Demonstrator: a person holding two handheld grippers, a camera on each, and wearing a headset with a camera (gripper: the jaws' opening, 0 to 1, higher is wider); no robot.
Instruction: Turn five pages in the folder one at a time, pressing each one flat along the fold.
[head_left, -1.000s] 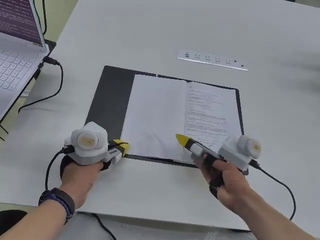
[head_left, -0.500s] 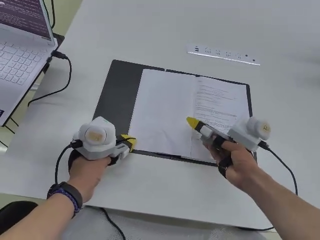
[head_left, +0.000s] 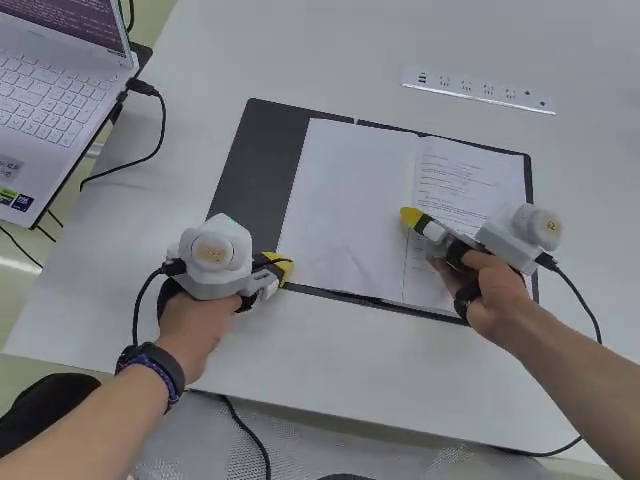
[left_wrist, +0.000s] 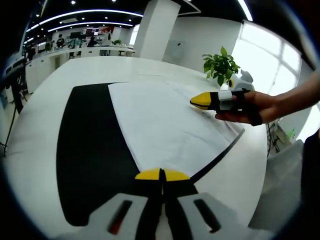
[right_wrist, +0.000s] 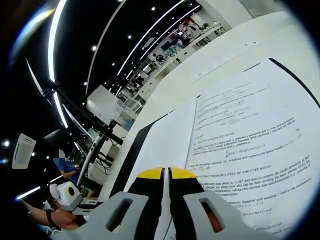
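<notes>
Pressing the fold (head_left: 413, 170) of the folder (head_left: 255, 170) with right claw (head_left: 409, 216) squeezed together empty, seemingly touching; next, stroking toward 12 o'clock, left claw (head_left: 279, 266) likewise closed.

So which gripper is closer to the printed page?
Right. The right gripper is over the printed page, by the fold; the left gripper is at the near edge of the folder, across the blank page.

1 folder (head_left: 262, 170) at 12, 2 pages open (1 blank page (head_left: 345, 210), 1 printed page (head_left: 470, 185)). 2 grippers: left gripper (head_left: 277, 268) at 7, right gripper (head_left: 410, 217) at 4. 1 laptop (head_left: 50, 80) at 10, 1 pwr strip (head_left: 478, 88) at 1.
</notes>
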